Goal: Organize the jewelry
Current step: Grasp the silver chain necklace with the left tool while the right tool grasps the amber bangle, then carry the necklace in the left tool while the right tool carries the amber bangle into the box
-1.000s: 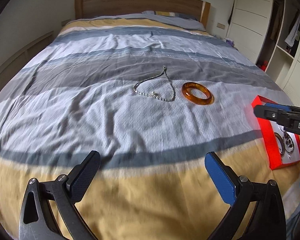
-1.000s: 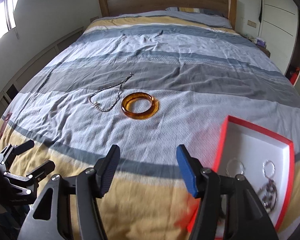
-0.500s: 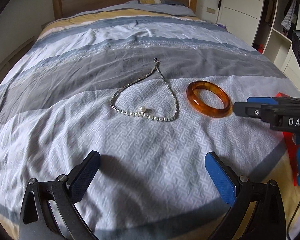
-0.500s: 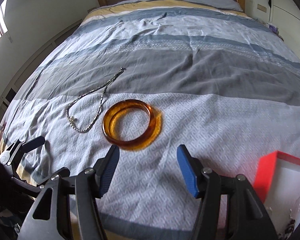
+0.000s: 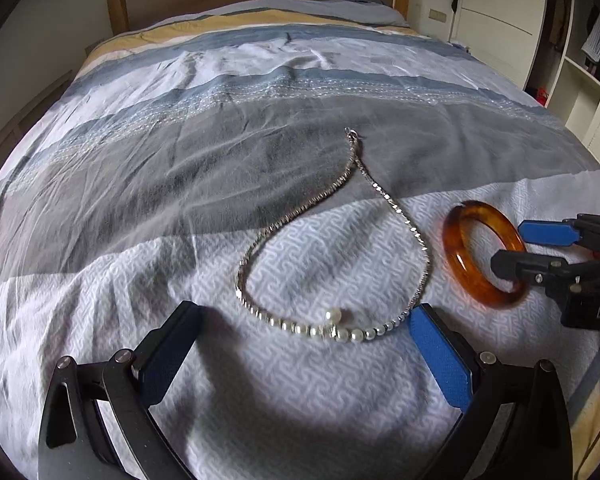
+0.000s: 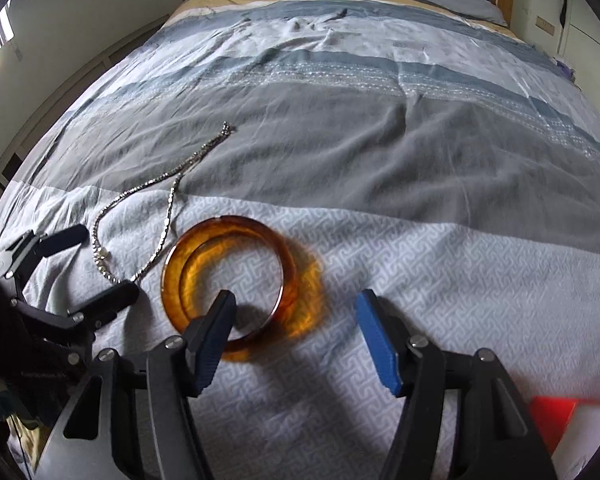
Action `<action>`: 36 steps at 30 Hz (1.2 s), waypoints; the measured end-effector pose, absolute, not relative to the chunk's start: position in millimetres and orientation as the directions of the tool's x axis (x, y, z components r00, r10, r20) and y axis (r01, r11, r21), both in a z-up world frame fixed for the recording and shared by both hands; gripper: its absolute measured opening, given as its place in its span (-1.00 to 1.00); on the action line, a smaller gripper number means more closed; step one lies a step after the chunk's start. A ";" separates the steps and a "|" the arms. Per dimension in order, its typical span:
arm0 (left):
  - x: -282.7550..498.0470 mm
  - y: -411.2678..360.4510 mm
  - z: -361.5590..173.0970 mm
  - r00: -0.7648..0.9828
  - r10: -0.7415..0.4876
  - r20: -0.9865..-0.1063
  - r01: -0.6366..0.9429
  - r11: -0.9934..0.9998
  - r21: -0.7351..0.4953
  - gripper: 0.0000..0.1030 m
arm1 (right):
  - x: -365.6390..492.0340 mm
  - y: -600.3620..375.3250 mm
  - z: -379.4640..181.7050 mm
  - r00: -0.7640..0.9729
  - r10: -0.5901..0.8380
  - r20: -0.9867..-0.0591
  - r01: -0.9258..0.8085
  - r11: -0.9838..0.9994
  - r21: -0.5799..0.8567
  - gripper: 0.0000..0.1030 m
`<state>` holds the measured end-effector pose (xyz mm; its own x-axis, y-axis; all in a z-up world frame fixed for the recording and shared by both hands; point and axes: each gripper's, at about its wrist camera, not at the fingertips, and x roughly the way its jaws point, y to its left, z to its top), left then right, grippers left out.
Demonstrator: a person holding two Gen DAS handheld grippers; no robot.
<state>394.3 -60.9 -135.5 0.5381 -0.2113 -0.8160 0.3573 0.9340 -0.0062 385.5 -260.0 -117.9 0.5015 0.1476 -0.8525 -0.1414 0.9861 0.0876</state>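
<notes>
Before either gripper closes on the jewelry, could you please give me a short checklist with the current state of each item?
1. Left gripper open: ok.
2. Pearl section of the necklace lies between the left gripper's fingers: ok.
3. Right gripper open, jaws have just been opening: ok.
4. Amber bangle framed by the right gripper: not ok, its left finger sits over the ring's opening and only part of the ring lies between the fingers.
5. Necklace and bangle apart on the bedspread: ok.
6. Red box ready to receive: cannot tell, only a corner shows.
</notes>
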 end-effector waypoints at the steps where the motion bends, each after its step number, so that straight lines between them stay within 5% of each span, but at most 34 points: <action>1: 399.8 -62.3 -135.9 0.540 -0.208 -0.816 0.357 0.934 -0.001 0.99 | 387.7 -259.0 -119.3 0.503 0.144 -0.852 -0.150 0.986 0.077 0.19; 4: 411.6 -66.3 -138.8 0.531 -0.205 -0.822 0.366 0.931 0.005 0.99 | 393.1 -255.2 -121.6 0.502 0.125 -0.856 -0.171 0.984 0.043 0.06; 8: 426.0 -70.7 -142.7 0.512 -0.210 -0.833 0.381 0.925 0.001 0.99 | 397.4 -259.8 -123.1 0.506 0.088 -0.858 -0.157 0.988 0.009 -0.63; 10: 431.2 -71.5 -144.3 0.505 -0.211 -0.837 0.381 0.924 -0.003 0.99 | 395.8 -263.1 -123.2 0.502 0.088 -0.860 -0.154 0.988 0.012 -0.79; 17: 434.4 -75.2 -143.9 0.511 -0.222 -0.831 0.391 0.920 -0.005 0.81 | 384.2 -262.1 -118.6 0.504 0.085 -0.859 -0.150 0.989 0.009 -0.80; 23: 425.2 -79.0 -136.8 0.526 -0.250 -0.813 0.423 0.906 -0.005 -0.09 | 371.2 -261.1 -113.4 0.516 0.080 -0.853 -0.130 0.991 0.014 -0.81; 25: 422.2 -79.9 -134.1 0.523 -0.264 -0.810 0.431 0.902 -0.016 -0.63 | 365.2 -260.5 -109.7 0.525 0.073 -0.848 -0.129 0.992 0.006 -0.82; 27: 418.1 -79.8 -130.4 0.526 -0.274 -0.805 0.429 0.903 -0.027 -0.87 | 358.7 -260.9 -105.6 0.538 0.064 -0.840 -0.124 0.992 -0.005 -0.82; 36: 391.9 -71.5 -117.7 0.554 -0.291 -0.780 0.388 0.919 -0.067 -0.93 | 326.1 -267.1 -71.0 0.633 0.071 -0.771 -0.105 0.994 0.006 -0.82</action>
<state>391.9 -71.5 -117.7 0.5536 -0.2907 -0.7804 0.3878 0.9193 -0.0674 326.1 -267.1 -71.0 0.6326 0.0712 -0.7712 -0.1052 0.9944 0.0056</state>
